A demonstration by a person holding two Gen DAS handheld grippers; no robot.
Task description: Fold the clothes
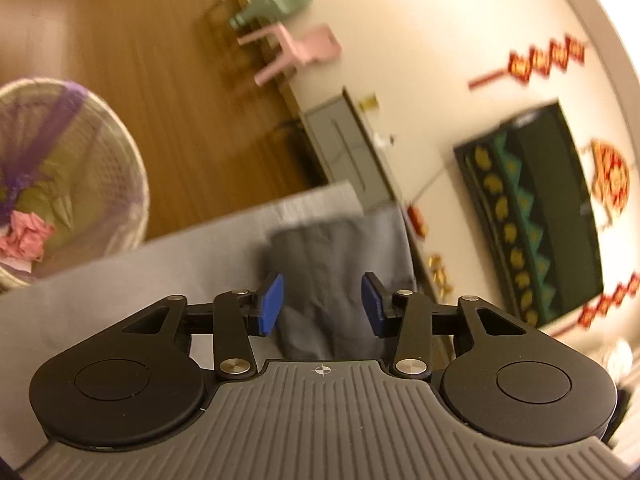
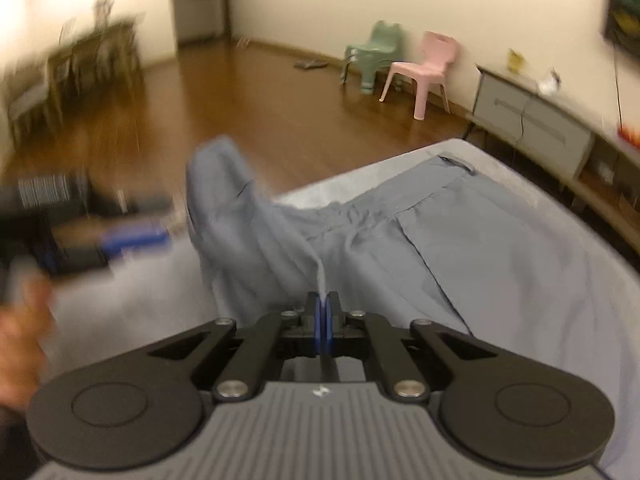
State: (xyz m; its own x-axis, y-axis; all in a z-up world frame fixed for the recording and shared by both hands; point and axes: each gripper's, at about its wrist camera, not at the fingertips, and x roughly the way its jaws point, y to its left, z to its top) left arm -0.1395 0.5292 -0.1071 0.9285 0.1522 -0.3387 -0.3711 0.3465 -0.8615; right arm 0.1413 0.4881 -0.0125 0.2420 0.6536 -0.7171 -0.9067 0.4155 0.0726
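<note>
Two grippers observed; right gripper [image 2: 322, 312] clamped tight on a raised fold of the blue-grey trousers [image 2: 460, 240], which lie across the grey surface [image 2: 132, 300] toward its far corner. Left gripper [image 1: 322, 304] stands part-open above the cloth, pads [image 1: 271, 305] gripping nothing; blurred in the right view.

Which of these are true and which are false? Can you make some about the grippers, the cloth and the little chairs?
1. The right gripper is pinching the blue-grey cloth. True.
2. The left gripper is shut. False: its pads stand apart, nothing pinched between them.
3. A pink chair stands beside a green chair. True.
4. The basket is black. False: it is pale, with pink cloth inside.
</note>
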